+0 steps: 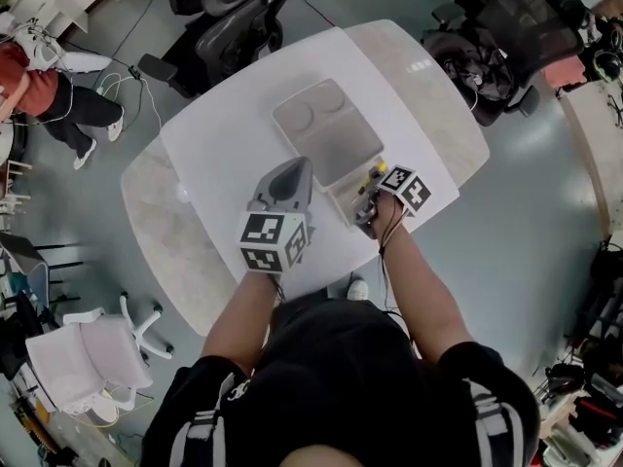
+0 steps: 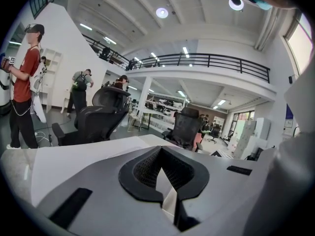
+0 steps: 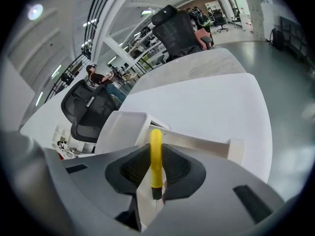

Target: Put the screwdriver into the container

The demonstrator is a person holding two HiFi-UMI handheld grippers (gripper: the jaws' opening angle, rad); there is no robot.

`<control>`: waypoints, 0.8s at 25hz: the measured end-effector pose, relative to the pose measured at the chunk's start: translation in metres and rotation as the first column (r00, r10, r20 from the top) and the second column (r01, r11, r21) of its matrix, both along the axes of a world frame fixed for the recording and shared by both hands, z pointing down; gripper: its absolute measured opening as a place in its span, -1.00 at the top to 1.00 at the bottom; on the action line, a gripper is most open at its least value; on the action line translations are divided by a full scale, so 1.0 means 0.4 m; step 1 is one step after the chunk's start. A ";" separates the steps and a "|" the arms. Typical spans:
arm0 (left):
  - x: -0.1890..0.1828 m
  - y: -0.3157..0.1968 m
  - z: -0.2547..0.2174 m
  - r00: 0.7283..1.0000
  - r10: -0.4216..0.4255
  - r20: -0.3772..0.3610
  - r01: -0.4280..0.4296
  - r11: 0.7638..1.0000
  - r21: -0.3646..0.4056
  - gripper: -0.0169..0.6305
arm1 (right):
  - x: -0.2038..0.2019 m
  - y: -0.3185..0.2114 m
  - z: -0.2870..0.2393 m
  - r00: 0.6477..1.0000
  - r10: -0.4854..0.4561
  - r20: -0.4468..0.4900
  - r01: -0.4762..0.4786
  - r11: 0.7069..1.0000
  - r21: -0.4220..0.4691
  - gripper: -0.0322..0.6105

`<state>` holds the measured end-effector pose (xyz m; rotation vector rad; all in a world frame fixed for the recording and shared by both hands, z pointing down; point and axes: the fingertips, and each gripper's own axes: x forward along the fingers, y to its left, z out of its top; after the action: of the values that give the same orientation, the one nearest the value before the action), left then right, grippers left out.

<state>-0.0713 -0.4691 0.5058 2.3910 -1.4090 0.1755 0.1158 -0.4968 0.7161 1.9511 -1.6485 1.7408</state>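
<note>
The screwdriver (image 1: 374, 175) has a yellow handle (image 3: 155, 154) and a black collar, and my right gripper (image 1: 370, 198) is shut on it. The handle points away from me between the pads (image 3: 133, 168), and the shaft is hidden. In the right gripper view my right gripper (image 3: 155, 151) hangs just over the near rim of a small white open container (image 3: 197, 142). That container (image 1: 344, 200) sits on the white table (image 1: 224, 154), right of my left gripper (image 1: 290, 185). My left gripper (image 2: 160, 154) rests near the table with its jaws together and nothing between them.
A larger pale tray (image 1: 324, 129) with two round recesses lies just beyond the small container. Black office chairs (image 1: 234, 17) stand past the far table edge, and another (image 1: 496, 37) at the far right. A person (image 2: 24, 82) stands off to the left.
</note>
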 end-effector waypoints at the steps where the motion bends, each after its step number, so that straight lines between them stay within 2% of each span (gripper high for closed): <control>1: 0.000 -0.001 0.002 1.000 -0.001 -0.001 0.001 1.000 -0.002 0.91 | 0.001 -0.001 0.007 1.000 0.011 0.003 -0.011 1.000 -0.021 0.69; 6: -0.001 -0.011 0.008 1.000 -0.004 -0.006 0.004 1.000 -0.006 0.91 | 0.002 0.012 0.047 0.997 0.068 0.024 -0.063 0.986 -0.157 0.69; 12: -0.014 -0.017 0.011 1.000 -0.021 -0.014 0.021 1.000 -0.005 0.91 | -0.009 0.028 0.083 0.993 0.116 0.015 -0.107 0.949 -0.296 0.71; 16: -0.032 -0.023 0.013 0.999 -0.038 -0.019 0.038 0.999 -0.008 0.91 | -0.013 0.032 0.097 0.992 0.130 -0.004 -0.123 0.930 -0.347 0.71; 19: -0.041 -0.028 0.013 0.999 -0.047 -0.020 0.047 0.999 -0.009 0.91 | -0.015 0.031 0.098 0.991 0.133 0.002 -0.124 0.929 -0.347 0.70; 20: -0.044 -0.029 0.014 0.999 -0.049 -0.021 0.049 0.999 -0.010 0.91 | -0.017 0.028 0.096 0.991 0.136 0.011 -0.124 0.932 -0.341 0.64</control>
<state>-0.0888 -0.4807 0.5113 2.3417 -1.4524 0.1437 0.1089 -0.4855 0.7543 1.9101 -1.1483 1.9591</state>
